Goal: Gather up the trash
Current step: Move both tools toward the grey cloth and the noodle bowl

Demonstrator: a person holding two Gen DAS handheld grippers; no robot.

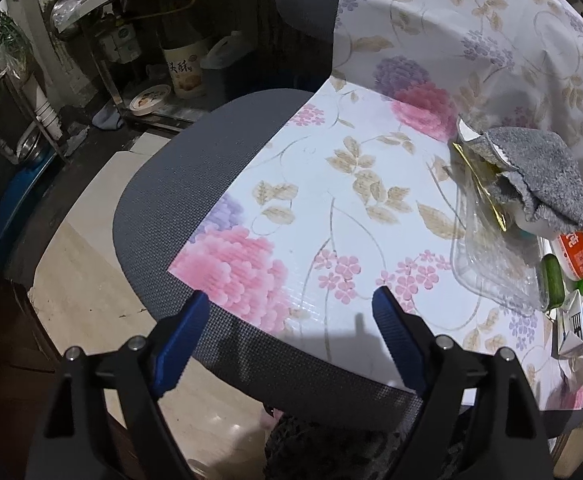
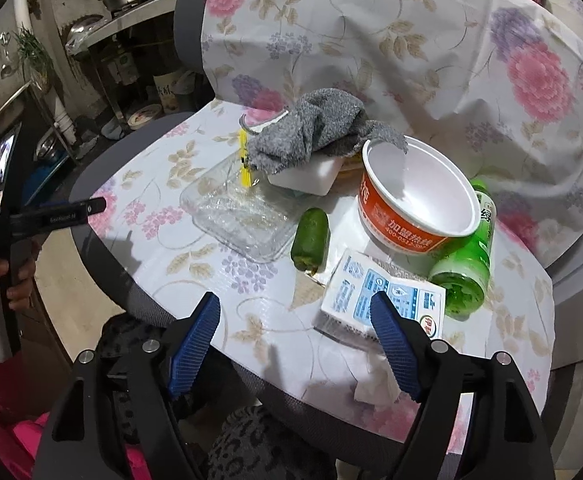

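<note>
Lying in a cluster toward the right of the flower-patterned plastic cloth (image 2: 251,292) draped over a grey mesh chair seat (image 1: 163,184): a flattened blue-and-white milk carton (image 2: 375,292) nearest, a crumpled white tissue (image 2: 371,384) at the near edge, a short green cucumber stub (image 2: 310,240), a tipped green plastic bottle (image 2: 467,264), an orange-and-white paper bowl (image 2: 415,196), a clear plastic tray (image 2: 239,216), a white foam box (image 2: 311,176) under a grey fluffy cloth (image 2: 323,128).

Hovering just near of the carton, right gripper (image 2: 295,344) gaping wide, nothing between the blue pads. Hanging over the bare left part of the seat, well apart from the pile, left gripper (image 1: 291,340) likewise spread wide and empty.

Risking, probably: pinching the slick cloth along with the flat carton and dragging everything; nudging the round bottle or stub off the near edge; crushing the light bowl; squashing the thin tray instead of lifting it.
</note>
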